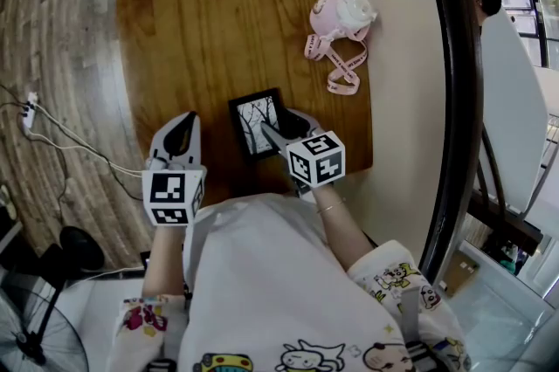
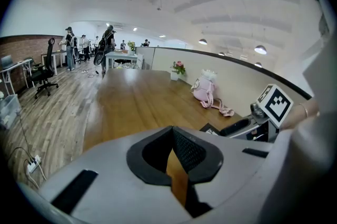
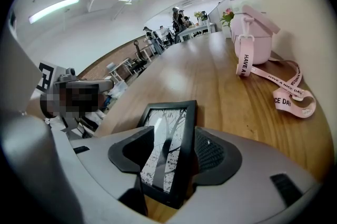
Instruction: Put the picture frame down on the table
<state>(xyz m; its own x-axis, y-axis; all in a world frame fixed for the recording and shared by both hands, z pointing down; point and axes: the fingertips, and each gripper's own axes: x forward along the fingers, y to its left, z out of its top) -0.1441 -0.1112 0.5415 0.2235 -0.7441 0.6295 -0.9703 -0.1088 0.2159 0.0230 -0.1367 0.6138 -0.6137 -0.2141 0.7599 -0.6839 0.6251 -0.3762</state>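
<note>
the picture frame [image 1: 255, 122] lies on the wooden table [image 1: 201, 30] close to its near edge, face up, a black border round a pale print of bare branches. the right gripper [image 1: 285, 127] is angled down over the frame's near end with its claw released. in the right gripper view the jaws stand wide apart with the frame [image 3: 169, 146] between them. the left jaw sits over the frame's left side and the right jaw just beside its right edge, and neither pad looks to be pressing on it. the frame's far end rests on the wood. the left gripper [image 1: 181, 133] hangs over bare table to the left of the frame, well apart from it. in the left gripper view its claw [image 2: 172, 150] is clenched with nothing in it, the tips meeting and only a sliver of wood showing below them. farther along the table, towards the low cream wall, a small pink bag [image 1: 342, 16] sits with its printed strap [image 1: 345, 69] trailing on the wood towards the frame. a little pot of flowers [image 2: 178, 69] stands at the far end. cables [image 1: 61, 139] run across the plank floor [image 1: 52, 21] on the left, and some people [image 2: 69, 48] stand far off in the room.
</note>
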